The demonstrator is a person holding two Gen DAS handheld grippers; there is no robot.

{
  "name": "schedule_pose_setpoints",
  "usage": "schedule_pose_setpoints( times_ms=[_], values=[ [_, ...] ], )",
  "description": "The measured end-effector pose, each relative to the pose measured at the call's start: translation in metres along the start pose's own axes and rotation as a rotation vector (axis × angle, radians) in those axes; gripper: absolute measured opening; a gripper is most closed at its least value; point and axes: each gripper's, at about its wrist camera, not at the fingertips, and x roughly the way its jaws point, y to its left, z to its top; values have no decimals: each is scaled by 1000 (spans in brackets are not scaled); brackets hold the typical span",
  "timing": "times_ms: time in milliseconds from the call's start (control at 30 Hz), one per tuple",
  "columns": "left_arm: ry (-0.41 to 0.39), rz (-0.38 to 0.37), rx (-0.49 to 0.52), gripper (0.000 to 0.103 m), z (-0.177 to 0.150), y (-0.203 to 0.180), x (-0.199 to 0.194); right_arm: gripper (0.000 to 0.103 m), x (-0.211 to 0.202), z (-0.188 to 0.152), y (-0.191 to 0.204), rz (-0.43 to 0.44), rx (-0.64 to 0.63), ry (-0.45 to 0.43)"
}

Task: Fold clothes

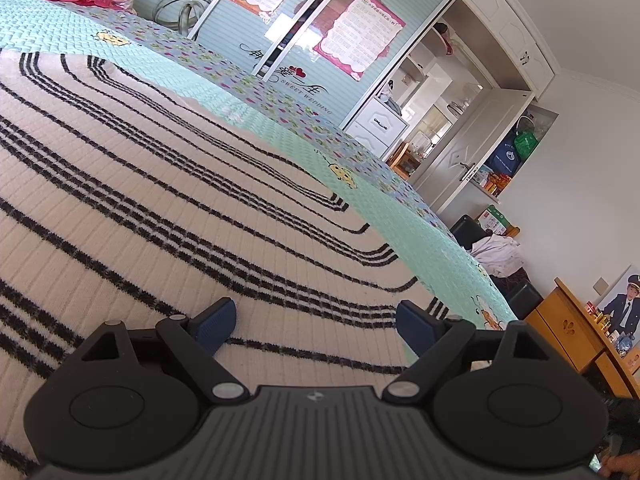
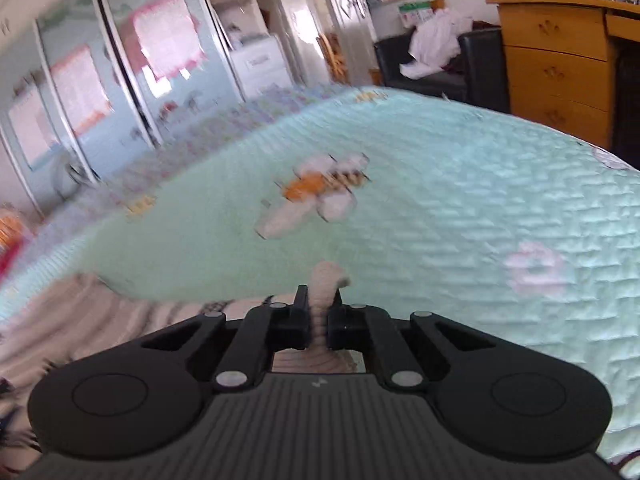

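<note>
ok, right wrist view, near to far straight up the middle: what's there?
Right claw shut on a fold of the striped sweater → mint bedspread with its bee print → black armchair holding white clothes.

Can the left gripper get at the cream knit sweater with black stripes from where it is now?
Probably yes: the left gripper is open right over the cream black-striped knit sweater, with nothing between them.

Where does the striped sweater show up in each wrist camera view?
Left wrist: the sweater fills the left and centre, under the open left gripper.
Right wrist: only a strip at lower left, with a fold pinched in the right gripper.
Shared landmark: the mint quilt.
</note>
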Motion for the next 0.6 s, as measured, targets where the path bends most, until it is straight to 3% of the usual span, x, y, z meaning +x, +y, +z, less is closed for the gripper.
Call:
schedule_pose_setpoints(
  times_ms=[33,133,200,300,333,400,500,600],
  values=[
    [0,0,0,90,0,0,0,8,10,-5,-4,-18,-11,43],
    [1,1,0,90,0,-1,0,8,21,-23,-16,8,-2,25],
    [1,1,1,90,0,-1,0,13,17,-23,-25,29,84,25],
    [1,1,1,90,0,0,0,33,0,-19,-19,-28,123,-7],
    [1,1,1,90,0,0,0,45,-5,-18,-17,-48,136,-18],
    [1,2,3,90,0,0,0,49,-22,-13,5,-106,60,-115],
    [1,3,4,90,0,0,0,49,-25,-6,53,5,-64,-165],
    [1,2,3,90,0,0,0,48,15,-2,108,218,-102,-16]
  ],
)
